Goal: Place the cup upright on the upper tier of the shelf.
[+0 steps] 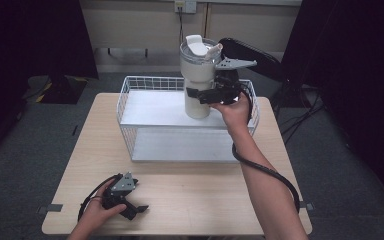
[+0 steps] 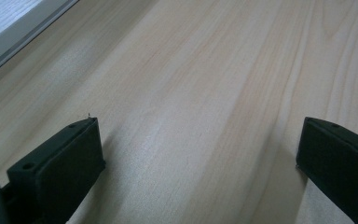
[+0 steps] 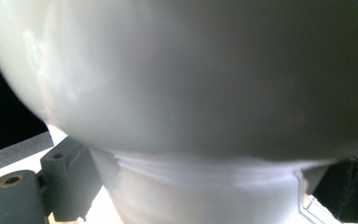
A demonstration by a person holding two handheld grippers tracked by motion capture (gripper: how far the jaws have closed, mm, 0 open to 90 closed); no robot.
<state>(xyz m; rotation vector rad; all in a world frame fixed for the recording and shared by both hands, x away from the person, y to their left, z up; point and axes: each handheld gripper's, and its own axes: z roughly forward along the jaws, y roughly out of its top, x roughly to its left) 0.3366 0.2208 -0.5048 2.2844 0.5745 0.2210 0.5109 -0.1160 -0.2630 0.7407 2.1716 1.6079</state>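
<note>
A tall white tumbler [image 1: 197, 75] with a clear lid stands on the upper white shelf of a wire rack [image 1: 124, 102] at the back of the table. My right gripper [image 1: 200, 95] is shut on the tumbler's narrower lower body. In the right gripper view the tumbler [image 3: 191, 84] bulges close overhead and my right gripper [image 3: 205, 186] has a black jaw on each side of the narrow base. My left gripper [image 1: 139, 196] lies on the wooden table [image 1: 205, 195] near the front left corner, held by a hand. In its own view the left gripper [image 2: 198, 140] is open over bare wood.
The wire rack has raised mesh sides and a lower white shelf [image 1: 180, 145] facing me. A black cable [image 1: 270, 175] runs along the right forearm. Dark curtains and a black chair [image 1: 260, 55] stand beyond the table. Grey carpet surrounds it.
</note>
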